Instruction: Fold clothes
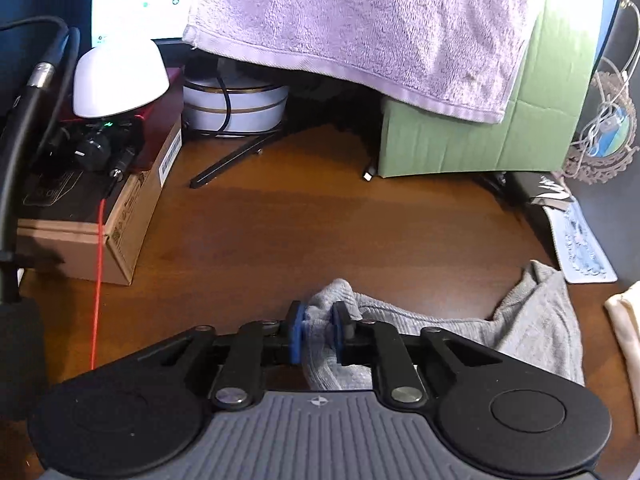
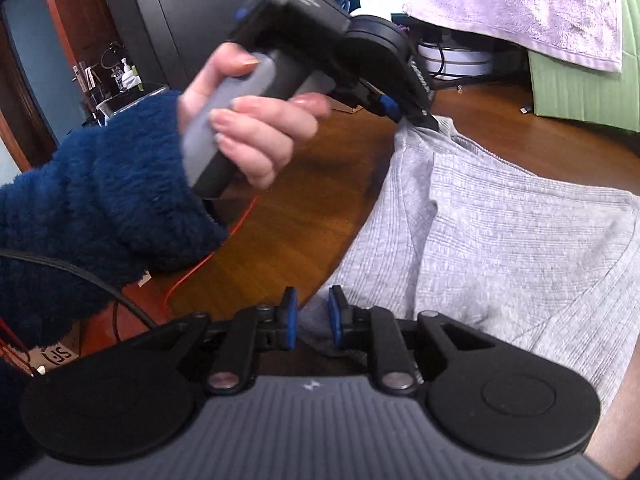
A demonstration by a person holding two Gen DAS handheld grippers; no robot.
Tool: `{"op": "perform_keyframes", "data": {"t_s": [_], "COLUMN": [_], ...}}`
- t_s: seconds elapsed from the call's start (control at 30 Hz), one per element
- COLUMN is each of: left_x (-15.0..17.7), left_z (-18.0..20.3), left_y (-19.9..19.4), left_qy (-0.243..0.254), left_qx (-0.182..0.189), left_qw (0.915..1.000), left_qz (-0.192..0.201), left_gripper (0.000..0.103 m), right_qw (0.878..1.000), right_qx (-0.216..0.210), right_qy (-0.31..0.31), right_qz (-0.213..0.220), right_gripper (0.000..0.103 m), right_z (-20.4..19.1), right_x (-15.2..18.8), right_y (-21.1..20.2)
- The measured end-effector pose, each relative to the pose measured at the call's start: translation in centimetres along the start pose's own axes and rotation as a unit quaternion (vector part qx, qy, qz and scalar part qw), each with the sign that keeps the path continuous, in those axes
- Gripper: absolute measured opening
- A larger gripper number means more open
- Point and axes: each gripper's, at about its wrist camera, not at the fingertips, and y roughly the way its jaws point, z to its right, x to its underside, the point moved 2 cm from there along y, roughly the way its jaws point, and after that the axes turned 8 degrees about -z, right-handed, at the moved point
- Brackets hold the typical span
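Nearest the lens in the left wrist view, the left gripper (image 1: 318,330) has a bunched fold of the grey ribbed garment (image 1: 532,320) between its blue pads (image 1: 297,330), which press on the cloth from both sides: it is gripping fabric. From the right wrist view, the right gripper (image 2: 312,318) likewise has a grey edge of the same garment between its pads; the cloth fills the gap and appears pinched, so I judge it clamped, though the contact on the left pad is less clear. The person's left hand (image 2: 256,136), in a blue fleece sleeve (image 2: 100,208), holds the other tool, whose tip sits on the garment's far corner.

The garment lies partly on the wooden table (image 1: 280,220) and partly raised between the two grips (its body spreads rumpled toward the right of the right wrist view). No finished fold is visible; edges are uneven and a neckline-like curve shows.

Assessment: the work is at an early stage. The piece is held at two points, apparently for spreading or a first fold. Flattening, folding and squaring remain to be done. A lilac towel (image 1: 360,32) hangs over a green box (image 1: 480,140) behind, untouched.
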Motion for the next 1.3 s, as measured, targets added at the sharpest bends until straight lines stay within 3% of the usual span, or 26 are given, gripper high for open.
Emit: {"op": "perform_keyframes", "data": {"t_s": [0.07, 0.17, 0.2, 0.23, 0.4, 0.53, 0.73, 0.83, 0.97, 1.17, 1.3], "left_x": [-0.4, -0.8, -0.8, -0.9, -0.9, -1.1, -1.4, -1.8, -1.1, -0.3, -0.2], "left_z": [0.4, 0.9, 1.1, 1.3, 1.2, 0.0, 0.2, 0.5, 2.4, 4.8, 4.7], "left_y": [0.1, 0.2, 0.4, 0.5, 0.6, 1.4, -0.3, -1.6, -2.3, 1.9, 2.5], "left_qy": [0.009, 0.028, 0.033, 0.036, 0.023, -0.003, 0.001, 0.005, 0.05, 0.087, 0.072], "left_qx": [-0.001, -0.003, -0.012, -0.02, -0.068, -0.074, -0.04, -0.02, 0.027, -0.002, -0.022], "left_qw": [1.0, 0.9996, 0.9994, 0.9992, 0.9971, 0.9972, 0.999, 0.9993, 0.998, 0.9954, 0.9968], "left_qz": [-0.004, -0.003, -0.004, -0.001, 0.026, 0.013, 0.02, 0.03, 0.026, -0.039, -0.029], "left_gripper": [0.033, 0.034, 0.027, 0.01, 0.005, 0.005, 0.007, 0.007, 0.008, 0.007, 0.007], "right_qw": [1.0, 1.0, 1.0, 1.0, 1.0, 1.0, 0.998, 0.997, 0.996, 0.989, 0.978], "right_qx": [-0.003, -0.005, -0.007, -0.009, -0.01, -0.003, -0.032, -0.039, -0.022, 0.05, 0.103], "right_qy": [0.005, 0.008, 0.009, 0.01, 0.019, 0.017, 0.046, 0.052, 0.06, 0.102, 0.139], "right_qz": [0.001, 0.002, 0.002, 0.002, 0.003, 0.006, 0.004, 0.028, 0.07, 0.096, 0.113], "right_gripper": [0.019, 0.019, 0.019, 0.019, 0.019, 0.019, 0.019, 0.02, 0.028, 0.028, 0.025], "right_z": [0.0, 0.1, 0.2, 0.4, 0.6, 0.4, 1.5, 2.2, 3.7, 8.0, 11.7], "right_x": [0.0, -0.1, -0.1, 0.0, 0.1, 0.4, -0.3, -1.0, -1.7, -2.1, -2.7], "right_y": [0.0, 0.0, -0.1, -0.1, 0.2, 0.3, 0.0, -2.0, -5.4, -7.9, -9.0]}}
